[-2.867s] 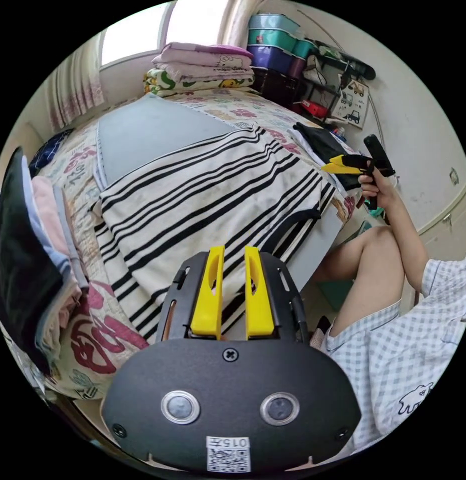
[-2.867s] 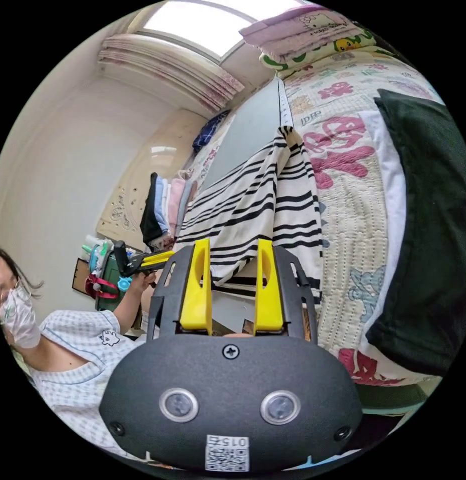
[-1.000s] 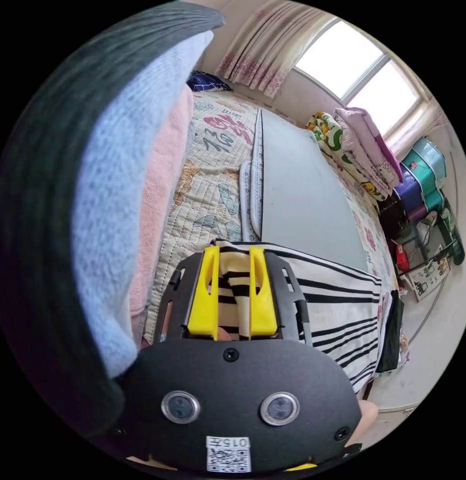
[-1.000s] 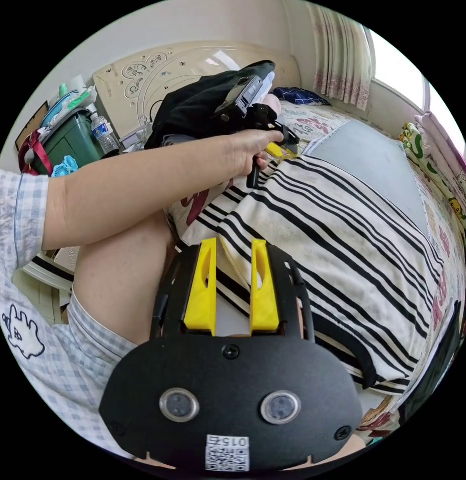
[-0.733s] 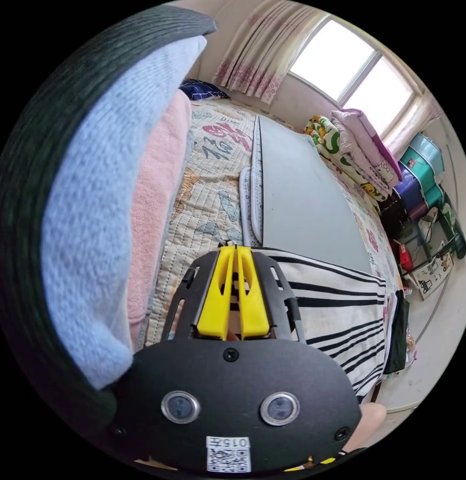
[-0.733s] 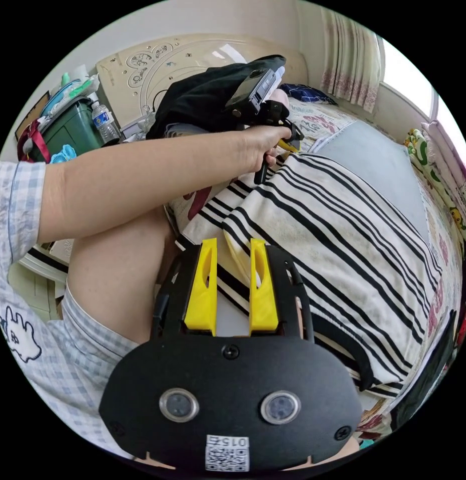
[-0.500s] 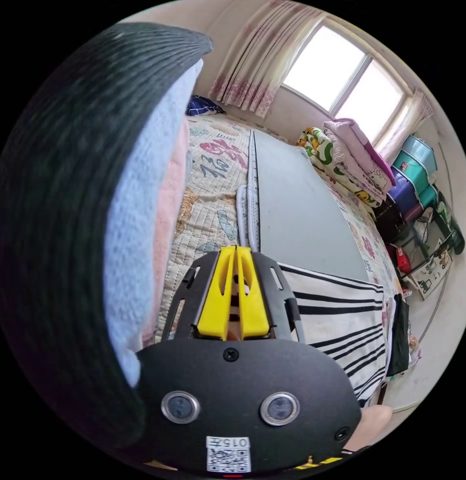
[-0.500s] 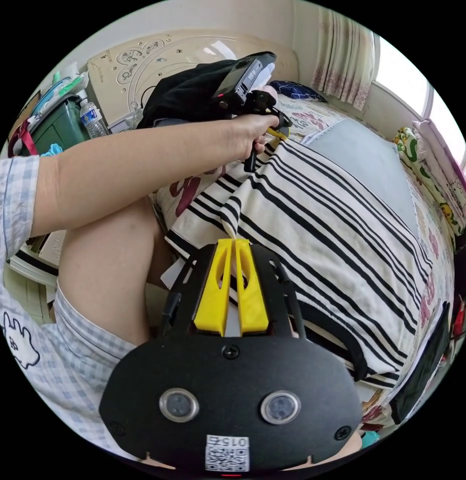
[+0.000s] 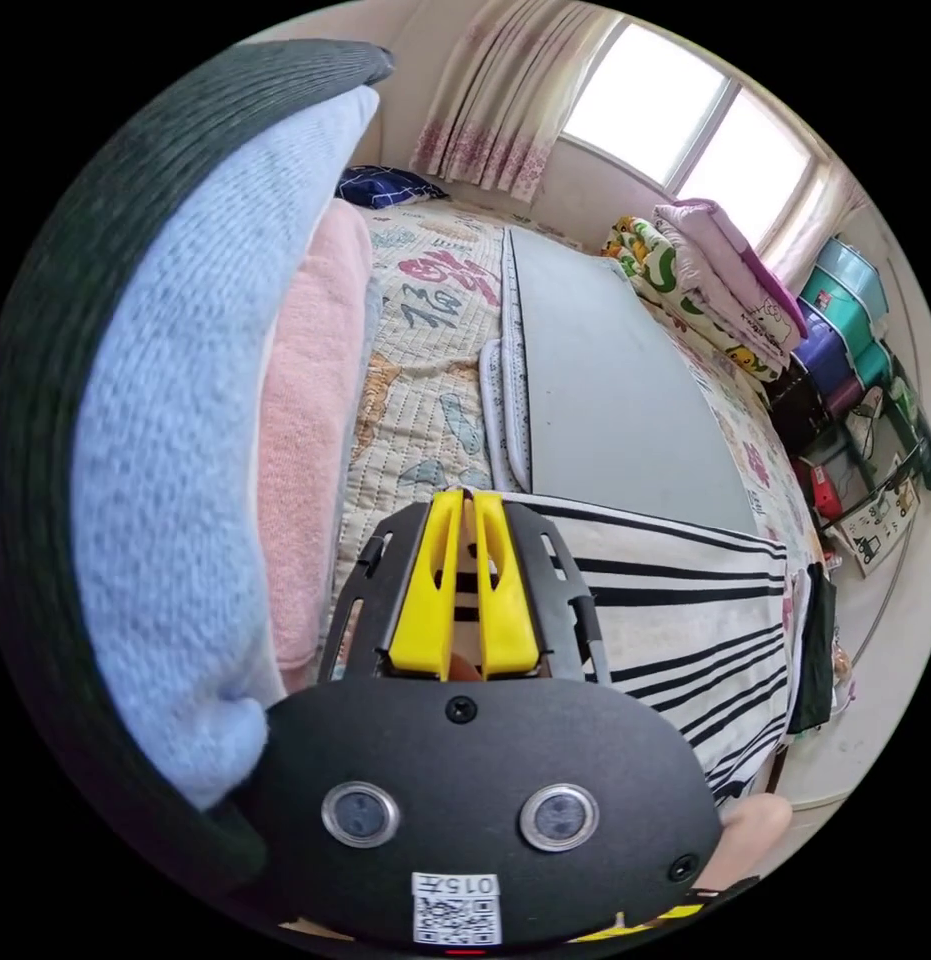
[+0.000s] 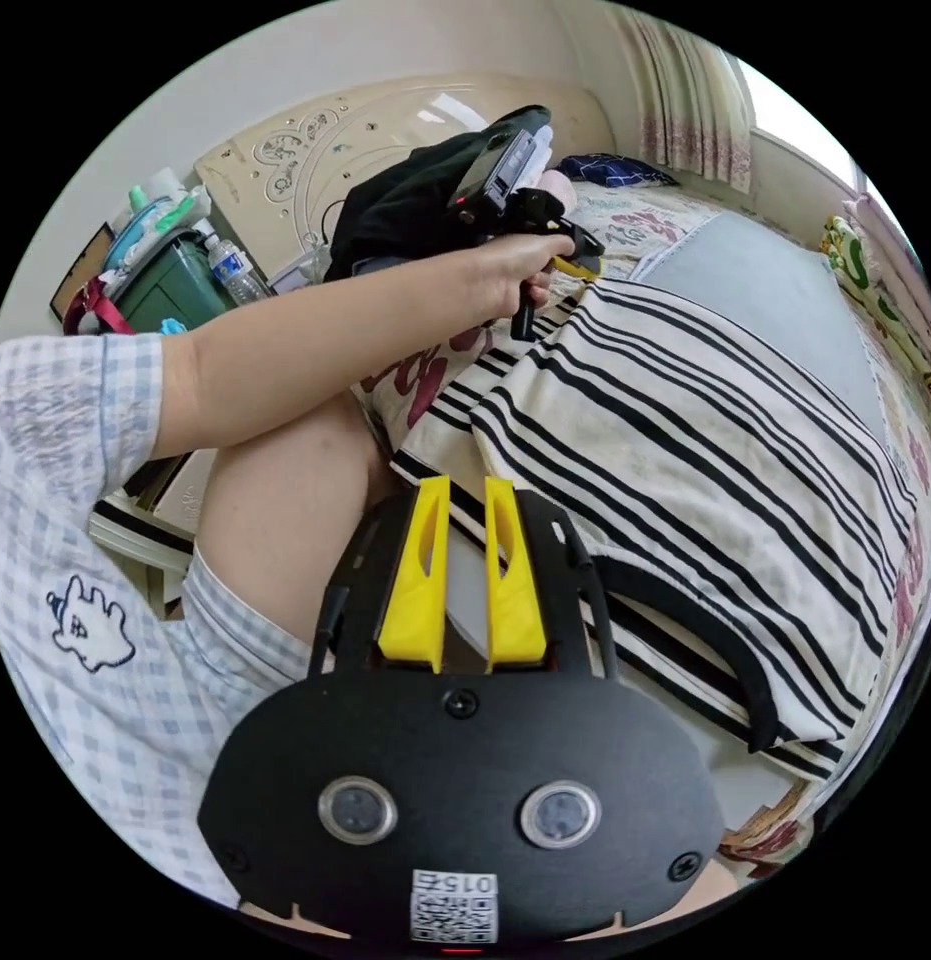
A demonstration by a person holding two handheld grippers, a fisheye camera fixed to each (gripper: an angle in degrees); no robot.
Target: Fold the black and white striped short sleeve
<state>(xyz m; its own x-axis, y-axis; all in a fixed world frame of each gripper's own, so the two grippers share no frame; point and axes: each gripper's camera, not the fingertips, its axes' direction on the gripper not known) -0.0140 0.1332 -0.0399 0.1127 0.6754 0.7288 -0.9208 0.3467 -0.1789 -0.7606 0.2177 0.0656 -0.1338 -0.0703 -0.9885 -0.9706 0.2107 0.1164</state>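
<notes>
The black and white striped short sleeve shirt point(image 9: 675, 610) lies spread over a grey board point(image 9: 605, 400) on the bed. My left gripper point(image 9: 463, 500) is shut on the shirt's far corner, with striped cloth showing between its yellow jaws. In the right gripper view the shirt point(image 10: 705, 430) stretches across the board point(image 10: 765, 290), its black collar towards the lower right. My right gripper point(image 10: 465, 485) stands open at the shirt's near side edge, with nothing pinched. The left gripper point(image 10: 575, 265) is seen there in the person's hand, at the far corner.
A stack of folded clothes point(image 9: 185, 400), black, blue and pink, rises close beside the left gripper. Folded blankets point(image 9: 705, 270) and storage boxes point(image 9: 845, 320) lie beyond the board. The person's arm point(image 10: 335, 320) and leg cross in front of the bed's edge; a green bin point(image 10: 170, 280) stands behind.
The left gripper shut on the shirt's corner and has held it since. The right gripper shut on a pinch of striped cloth half a second ago and has now opened and let go.
</notes>
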